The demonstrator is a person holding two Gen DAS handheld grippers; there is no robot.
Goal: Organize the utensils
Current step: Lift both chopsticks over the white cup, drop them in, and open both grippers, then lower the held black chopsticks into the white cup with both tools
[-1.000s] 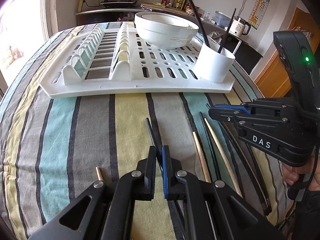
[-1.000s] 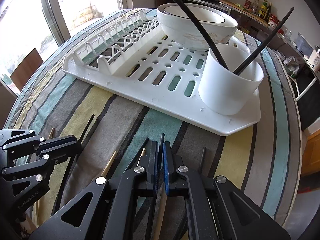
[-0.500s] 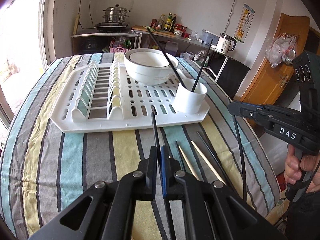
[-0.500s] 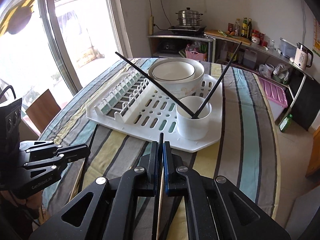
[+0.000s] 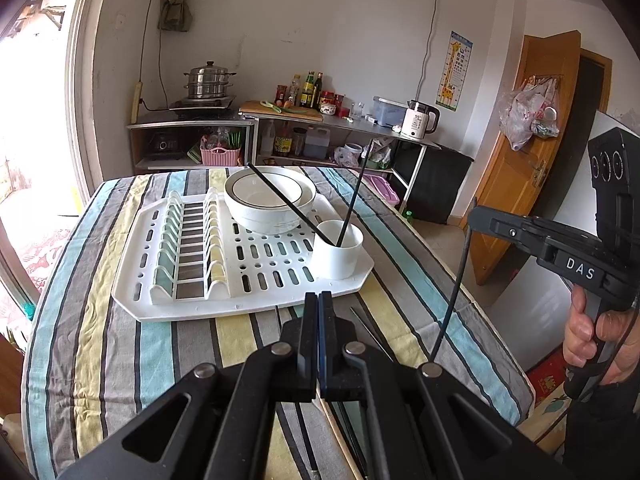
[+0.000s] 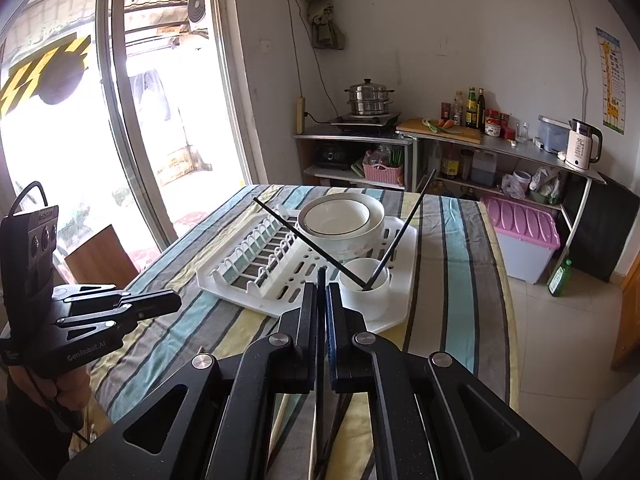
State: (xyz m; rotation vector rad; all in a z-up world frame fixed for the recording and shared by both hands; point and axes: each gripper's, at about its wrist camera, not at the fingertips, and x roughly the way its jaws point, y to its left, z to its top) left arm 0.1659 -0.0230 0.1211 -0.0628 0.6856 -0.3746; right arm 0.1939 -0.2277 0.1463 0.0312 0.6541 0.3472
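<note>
Striped cloth covered the counter, now far below: within a second both claws had risen. The right claw gripped a black chopstick; the left claw was closed on another. Delivery to the white cup probably came next.

Both wrist views high, sharing dish rack.

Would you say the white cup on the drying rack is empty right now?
No, two black chopsticks stand in the white cup, leaning apart.
</note>
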